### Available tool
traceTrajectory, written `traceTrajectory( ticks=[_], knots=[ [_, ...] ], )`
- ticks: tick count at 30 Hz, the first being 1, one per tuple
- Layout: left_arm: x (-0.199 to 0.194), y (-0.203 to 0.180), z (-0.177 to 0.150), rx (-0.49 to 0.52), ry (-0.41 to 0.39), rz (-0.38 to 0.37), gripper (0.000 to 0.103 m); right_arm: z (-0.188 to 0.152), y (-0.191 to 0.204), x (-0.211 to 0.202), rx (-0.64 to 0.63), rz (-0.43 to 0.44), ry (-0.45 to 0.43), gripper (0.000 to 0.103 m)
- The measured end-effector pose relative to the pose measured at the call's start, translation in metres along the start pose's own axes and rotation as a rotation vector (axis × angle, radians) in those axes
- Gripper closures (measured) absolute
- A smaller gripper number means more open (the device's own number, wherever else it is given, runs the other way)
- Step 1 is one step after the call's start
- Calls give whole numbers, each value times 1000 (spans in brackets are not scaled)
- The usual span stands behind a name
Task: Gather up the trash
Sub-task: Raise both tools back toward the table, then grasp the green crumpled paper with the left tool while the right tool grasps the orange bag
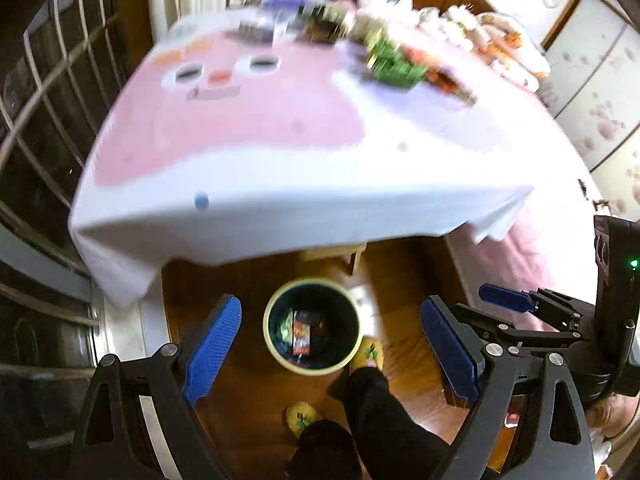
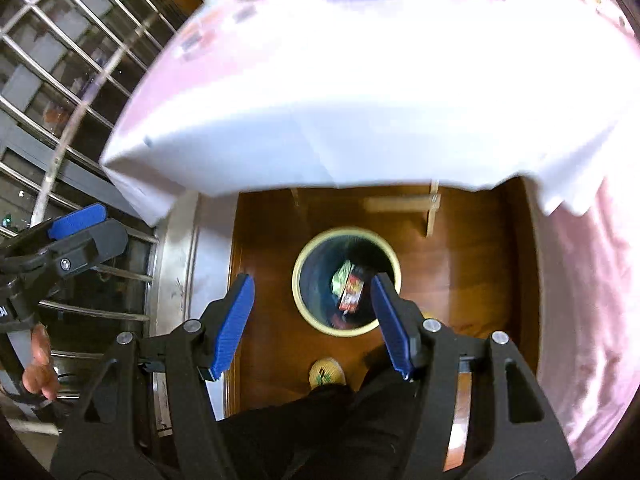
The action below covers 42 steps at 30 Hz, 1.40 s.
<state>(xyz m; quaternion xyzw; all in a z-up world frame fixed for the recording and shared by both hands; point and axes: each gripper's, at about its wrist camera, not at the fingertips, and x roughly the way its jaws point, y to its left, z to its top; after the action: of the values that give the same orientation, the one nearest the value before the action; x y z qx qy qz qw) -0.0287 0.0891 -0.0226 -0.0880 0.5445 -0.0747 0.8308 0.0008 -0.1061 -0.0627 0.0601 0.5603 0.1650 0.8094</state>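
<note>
A round trash bin (image 1: 276,354) with a cream rim stands on the wooden floor below the table's front edge; it also shows in the right wrist view (image 2: 306,308). Red and green wrappers (image 1: 301,330) lie inside it, also seen from the right wrist (image 2: 349,286). My left gripper (image 1: 330,320) is open and empty above the bin. My right gripper (image 2: 312,292) is open and empty above the bin too, and shows at the right of the left wrist view (image 1: 506,300). More wrappers, green (image 1: 394,60) and red (image 1: 444,78), lie on the table's far right.
A table with a pink and white cloth (image 1: 248,132) fills the upper view. Several small items (image 1: 304,20) crowd its far edge. The person's legs and yellow slippers (image 1: 370,352) stand beside the bin. A metal window grille (image 1: 44,92) is at the left.
</note>
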Motion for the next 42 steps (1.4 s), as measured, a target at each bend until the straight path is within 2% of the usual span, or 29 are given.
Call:
traceTrajectory(
  ticks=[4, 10, 15, 20, 26, 31, 37, 42],
  knots=[
    [-50, -11, 20, 51, -85, -2, 11, 12, 11, -51, -26, -36, -84, 45],
    [-101, -24, 49, 88, -191, 13, 11, 26, 24, -108, -49, -65, -170, 45],
    [-119, -27, 69, 80, -227, 3, 11, 41, 31, -135, -93, -120, -248, 45],
    [-117, -36, 91, 73, -230, -33, 11, 60, 27, -148, -109, -143, -286, 45],
    [-93, -51, 127, 75, -232, -38, 11, 101, 5, -137, -154, -209, -320, 45],
    [-53, -62, 174, 34, -211, -25, 11, 157, -35, -111, -219, -270, -331, 45],
    [25, -79, 242, -55, -141, 12, 11, 225, -98, -61, -359, -324, -288, 45],
    [101, -95, 283, -106, -66, 61, 11, 273, -147, -8, -461, -300, -221, 45]
  ],
)
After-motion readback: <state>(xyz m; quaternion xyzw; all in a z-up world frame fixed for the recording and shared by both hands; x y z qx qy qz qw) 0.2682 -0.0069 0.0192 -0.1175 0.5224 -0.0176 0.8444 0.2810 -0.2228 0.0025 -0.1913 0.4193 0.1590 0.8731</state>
